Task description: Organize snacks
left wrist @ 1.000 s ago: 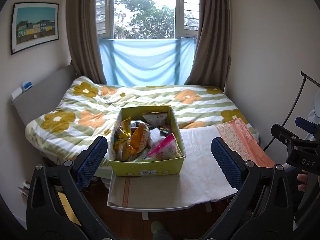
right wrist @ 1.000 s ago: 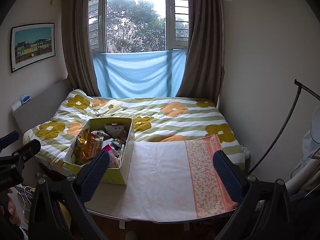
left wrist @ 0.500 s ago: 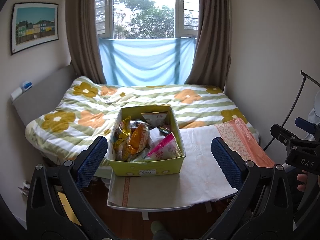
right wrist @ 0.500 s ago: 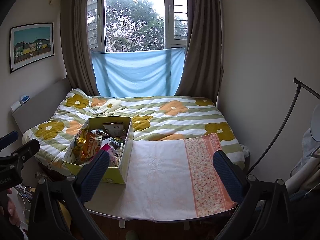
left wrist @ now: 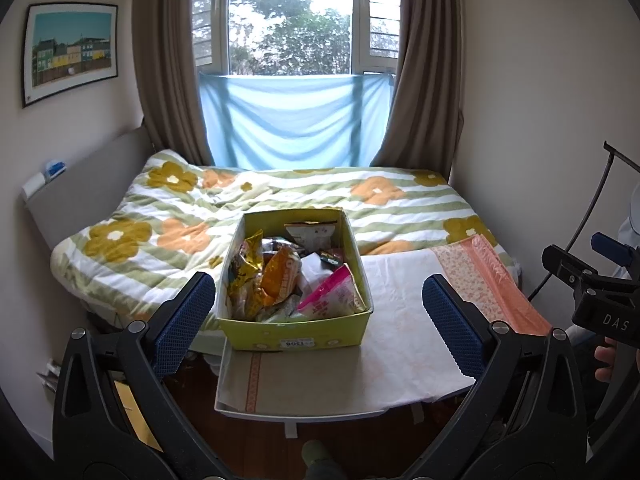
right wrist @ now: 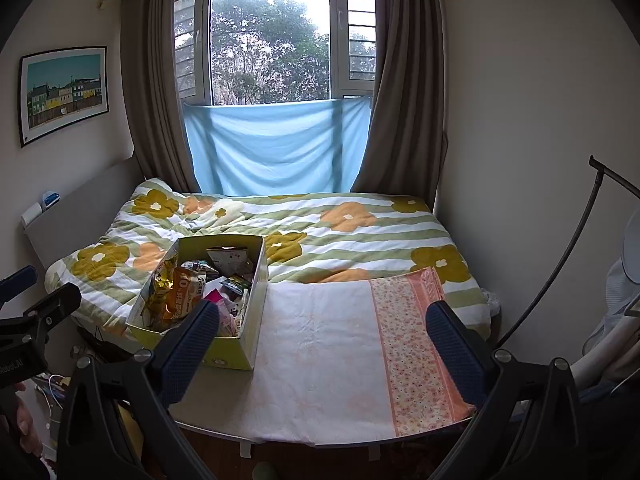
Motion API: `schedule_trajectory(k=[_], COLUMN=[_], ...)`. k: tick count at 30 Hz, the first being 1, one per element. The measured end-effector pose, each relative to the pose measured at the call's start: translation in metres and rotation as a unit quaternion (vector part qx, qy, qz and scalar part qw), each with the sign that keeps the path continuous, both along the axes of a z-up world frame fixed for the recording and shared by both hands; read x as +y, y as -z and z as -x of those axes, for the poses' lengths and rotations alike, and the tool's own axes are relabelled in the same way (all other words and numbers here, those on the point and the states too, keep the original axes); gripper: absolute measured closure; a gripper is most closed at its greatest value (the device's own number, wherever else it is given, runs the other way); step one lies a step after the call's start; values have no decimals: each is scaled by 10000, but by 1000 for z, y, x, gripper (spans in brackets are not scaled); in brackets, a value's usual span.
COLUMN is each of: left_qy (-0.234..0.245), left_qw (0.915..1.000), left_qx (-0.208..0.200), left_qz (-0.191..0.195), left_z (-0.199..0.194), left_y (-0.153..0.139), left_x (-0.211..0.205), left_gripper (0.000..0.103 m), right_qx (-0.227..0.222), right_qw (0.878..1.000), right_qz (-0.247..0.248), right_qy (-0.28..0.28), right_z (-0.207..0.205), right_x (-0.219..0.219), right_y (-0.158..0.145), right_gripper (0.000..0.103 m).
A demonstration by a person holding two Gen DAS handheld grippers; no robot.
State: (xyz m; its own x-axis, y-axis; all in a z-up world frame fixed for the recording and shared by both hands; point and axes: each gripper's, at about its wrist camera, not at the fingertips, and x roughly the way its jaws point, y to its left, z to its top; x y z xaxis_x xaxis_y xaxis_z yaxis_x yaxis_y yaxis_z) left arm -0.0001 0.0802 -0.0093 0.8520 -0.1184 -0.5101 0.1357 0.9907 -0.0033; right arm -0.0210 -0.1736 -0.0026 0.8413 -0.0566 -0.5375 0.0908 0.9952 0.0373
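Note:
A yellow-green cardboard box (left wrist: 296, 334) (right wrist: 250, 334) stands at the left end of a small cloth-covered table (left wrist: 400, 344) (right wrist: 320, 360). It holds several snack packs: an orange bag (left wrist: 280, 276) (right wrist: 182, 294), a gold bag (left wrist: 248, 264), a pink pack (left wrist: 334, 294) and a tan pouch (left wrist: 310, 232) (right wrist: 230, 256). My left gripper (left wrist: 318, 320) is open, held back from the box with nothing between its fingers. My right gripper (right wrist: 320, 344) is open too, above the table's bare middle, empty.
A bed with a flowered quilt (left wrist: 280, 196) (right wrist: 352, 224) lies behind the table. The table's right part carries a pink flowered cloth strip (right wrist: 412, 344). Walls close both sides. A black stand pole (right wrist: 560, 264) leans at the right. Wooden floor (left wrist: 328, 436) shows below.
The right view has lifted and shifted slightly, so the box and table sit a little lower. The left view is unchanged. Both grippers stay open.

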Motion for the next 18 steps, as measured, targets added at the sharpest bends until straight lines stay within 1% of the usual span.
schedule_trajectory(k=[3, 10, 12, 18], left_qy=[-57, -221, -297, -301], left_qw=[10000, 9996, 9994, 9995], left_qx=[25, -162, -146, -63], left_qz=[-28, -53, -109, -48], left_z=[-1, -2, -3, -10], left_y=[1, -1, -1, 4], left_x=[2, 6, 6, 8], left_gripper=[0, 0, 0, 0], right_qx=[-1, 7, 9, 67], right_qw=[10000, 10000, 10000, 10000], right_qz=[5, 7, 3, -7], right_qy=[6, 3, 4, -32], right_z=[0, -1, -1, -5], right_x=[0, 1, 1, 2], right_y=[0, 0, 0, 1], right_gripper=[0, 0, 0, 0])
